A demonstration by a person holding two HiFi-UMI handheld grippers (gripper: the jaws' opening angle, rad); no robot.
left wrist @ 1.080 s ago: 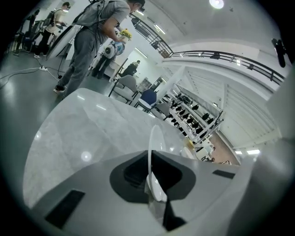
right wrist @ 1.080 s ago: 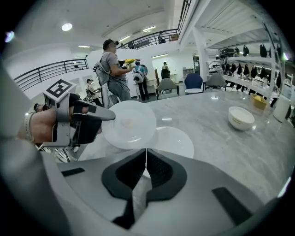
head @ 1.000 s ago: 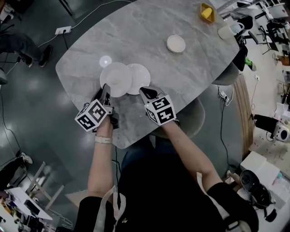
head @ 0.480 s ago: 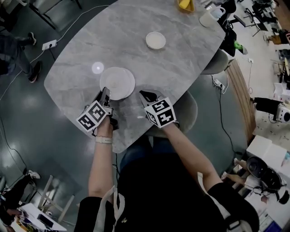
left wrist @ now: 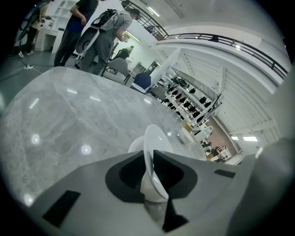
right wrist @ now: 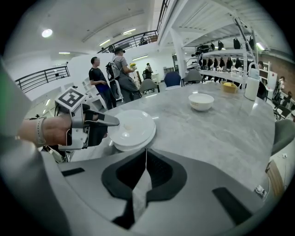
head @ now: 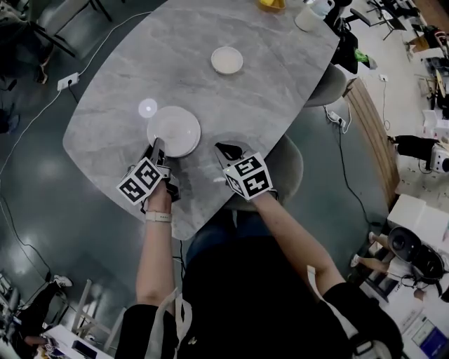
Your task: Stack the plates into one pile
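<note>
Two white plates (head: 173, 131) lie stacked in one pile on the grey marble table (head: 210, 105), near its front edge. My left gripper (head: 157, 146) is at the pile's near rim, and the top plate's rim (left wrist: 152, 138) stands between its jaws (left wrist: 148, 154), which are opening while the pads still touch it. My right gripper (head: 222, 148) hovers to the right of the pile, apart from it, shut with nothing in it (right wrist: 146, 154). In the right gripper view the pile (right wrist: 133, 126) shows with the left gripper (right wrist: 108, 121) on its rim.
A small white bowl (head: 227, 60) sits further back on the table, also in the right gripper view as the bowl (right wrist: 201, 101). A white cup (head: 309, 15) stands at the far edge. A chair (head: 291, 168) is tucked under the near right. People (right wrist: 110, 73) stand beyond the table.
The left gripper slid its plate to the right, onto the other plate, so the two now form one pile. The right gripper has come off the right plate's rim.
</note>
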